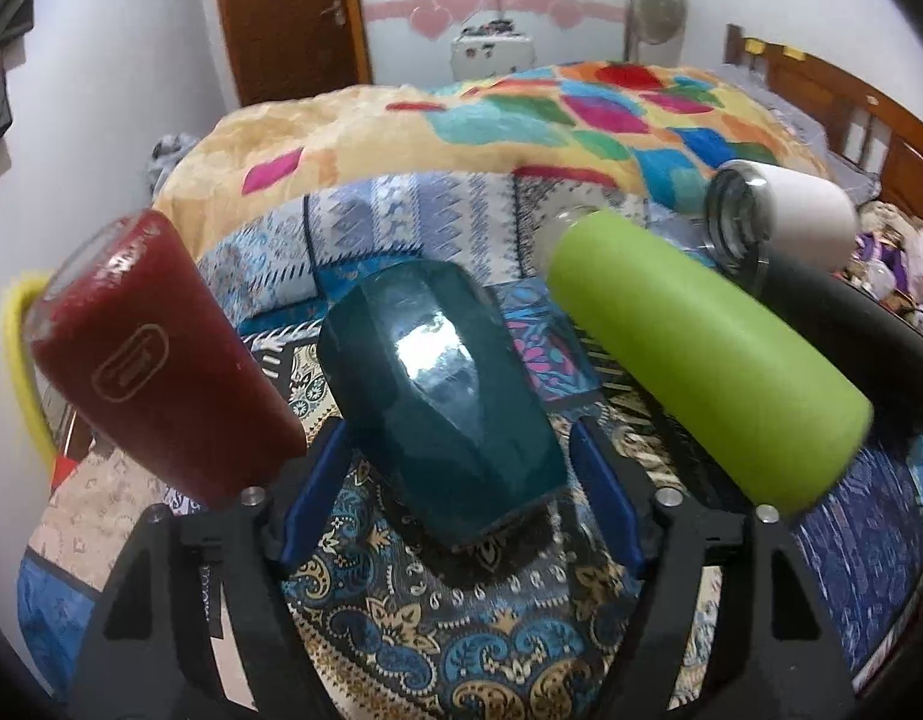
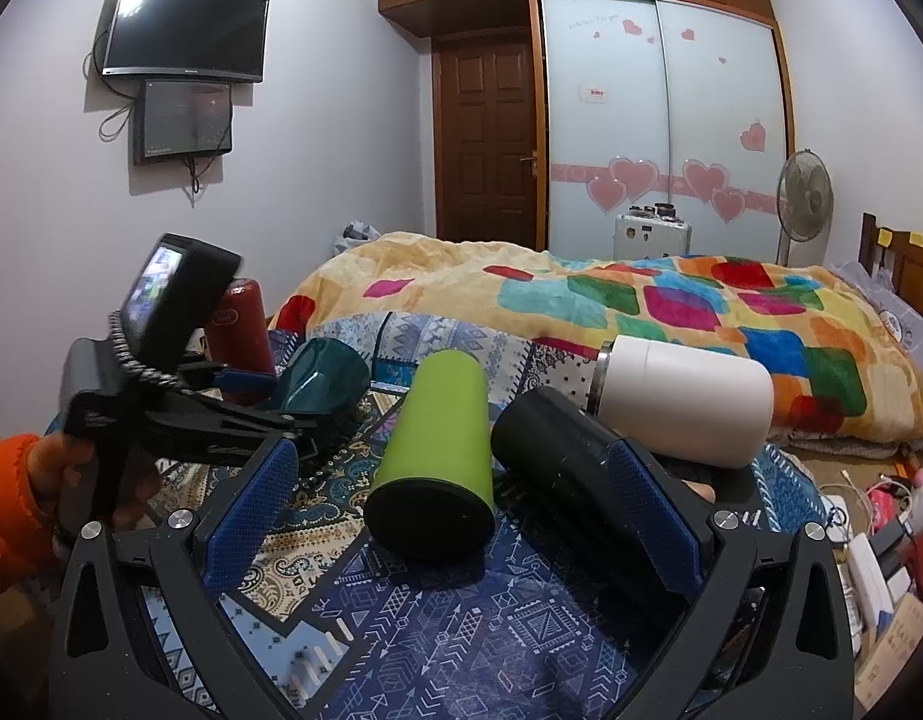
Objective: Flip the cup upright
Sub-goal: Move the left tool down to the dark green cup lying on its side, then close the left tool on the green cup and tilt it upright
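Observation:
Several cups lie on their sides on a patterned bedspread (image 1: pixel 437 648). A dark teal faceted cup (image 1: pixel 437 384) lies between the blue pads of my open left gripper (image 1: pixel 461 480), base toward me, pads not touching it. A dark red cup (image 1: pixel 155 354) lies to its left. A lime green cup (image 1: pixel 701 348), a black cup (image 1: pixel 851 324) and a white cup (image 1: pixel 785 216) lie to the right. In the right wrist view my open right gripper (image 2: pixel 455 516) frames the green cup (image 2: pixel 437 450) and black cup (image 2: pixel 557 456); the white cup (image 2: pixel 683 390) lies behind. The left gripper (image 2: pixel 293 414) reaches the teal cup (image 2: pixel 323 372).
A colourful quilt (image 2: pixel 581 294) is heaped behind the cups. A wooden headboard (image 1: pixel 851 108) stands at the right. A fan (image 2: pixel 803 198), a wardrobe and a door stand at the back. Clutter and cables (image 2: pixel 869 516) lie on the floor to the right.

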A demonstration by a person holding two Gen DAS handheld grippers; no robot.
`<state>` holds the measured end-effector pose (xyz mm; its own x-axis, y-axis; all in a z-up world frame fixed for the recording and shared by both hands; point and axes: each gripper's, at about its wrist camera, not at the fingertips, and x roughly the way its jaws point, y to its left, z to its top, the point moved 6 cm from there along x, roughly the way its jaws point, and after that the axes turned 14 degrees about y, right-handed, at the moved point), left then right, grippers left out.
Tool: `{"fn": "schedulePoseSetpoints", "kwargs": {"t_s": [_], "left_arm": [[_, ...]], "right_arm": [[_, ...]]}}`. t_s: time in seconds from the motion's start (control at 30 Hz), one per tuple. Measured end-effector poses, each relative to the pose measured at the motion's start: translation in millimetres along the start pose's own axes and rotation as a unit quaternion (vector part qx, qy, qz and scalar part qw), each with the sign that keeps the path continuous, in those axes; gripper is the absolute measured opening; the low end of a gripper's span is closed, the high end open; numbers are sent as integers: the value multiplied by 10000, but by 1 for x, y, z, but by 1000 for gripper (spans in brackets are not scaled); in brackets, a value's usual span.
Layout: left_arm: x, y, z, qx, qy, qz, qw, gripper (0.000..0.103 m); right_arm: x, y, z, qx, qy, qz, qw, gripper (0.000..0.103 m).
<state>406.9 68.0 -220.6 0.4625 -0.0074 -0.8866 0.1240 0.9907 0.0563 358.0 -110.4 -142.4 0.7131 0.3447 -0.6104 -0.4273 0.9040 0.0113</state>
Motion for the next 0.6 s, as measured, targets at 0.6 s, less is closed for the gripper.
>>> {"fn": "schedulePoseSetpoints", "kwargs": {"t_s": [0.6], "left_arm": [[31,-6,23,-2,273,268,9993,72]], "right_arm": [[1,-15,-7,219,-19,14,9998,103]]}}
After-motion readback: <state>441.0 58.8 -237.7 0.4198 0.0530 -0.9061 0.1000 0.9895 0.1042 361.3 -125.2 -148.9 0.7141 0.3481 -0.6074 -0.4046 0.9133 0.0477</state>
